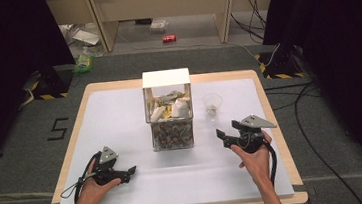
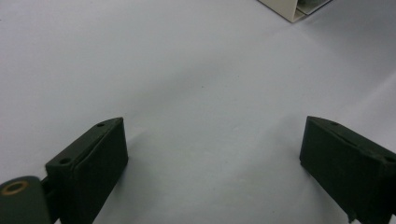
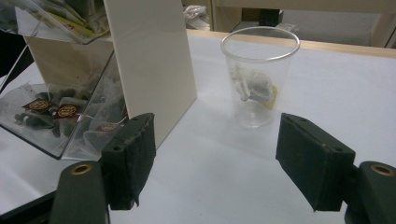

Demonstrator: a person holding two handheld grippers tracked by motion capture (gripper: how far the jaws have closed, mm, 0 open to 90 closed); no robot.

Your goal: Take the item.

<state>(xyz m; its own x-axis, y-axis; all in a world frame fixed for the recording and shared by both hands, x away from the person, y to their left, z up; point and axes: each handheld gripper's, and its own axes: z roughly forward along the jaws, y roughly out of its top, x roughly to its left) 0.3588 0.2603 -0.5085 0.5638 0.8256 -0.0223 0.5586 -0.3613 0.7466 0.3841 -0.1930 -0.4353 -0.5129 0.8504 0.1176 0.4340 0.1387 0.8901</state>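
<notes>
A two-tier dispenser box (image 1: 169,110) with cream side panels stands mid-table; its clear lower bin (image 3: 51,119) holds several tea bags and its upper tier holds packets. Right of it stands a clear plastic cup (image 1: 212,105) with one tea bag (image 3: 252,86) inside. My right gripper (image 1: 226,134) is open, hovering in front of the cup, which stands beyond the gap between its jaws in the right gripper view (image 3: 215,161). My left gripper (image 1: 130,172) rests low over the white sheet at front left, open and empty (image 2: 212,163), pointing toward the box corner (image 2: 294,9).
A white sheet (image 1: 120,118) covers the wooden table (image 1: 69,158). Cables trail from both grippers and across the floor at right. Black curtains flank the table; a red can (image 1: 169,39) and clutter lie on the floor behind.
</notes>
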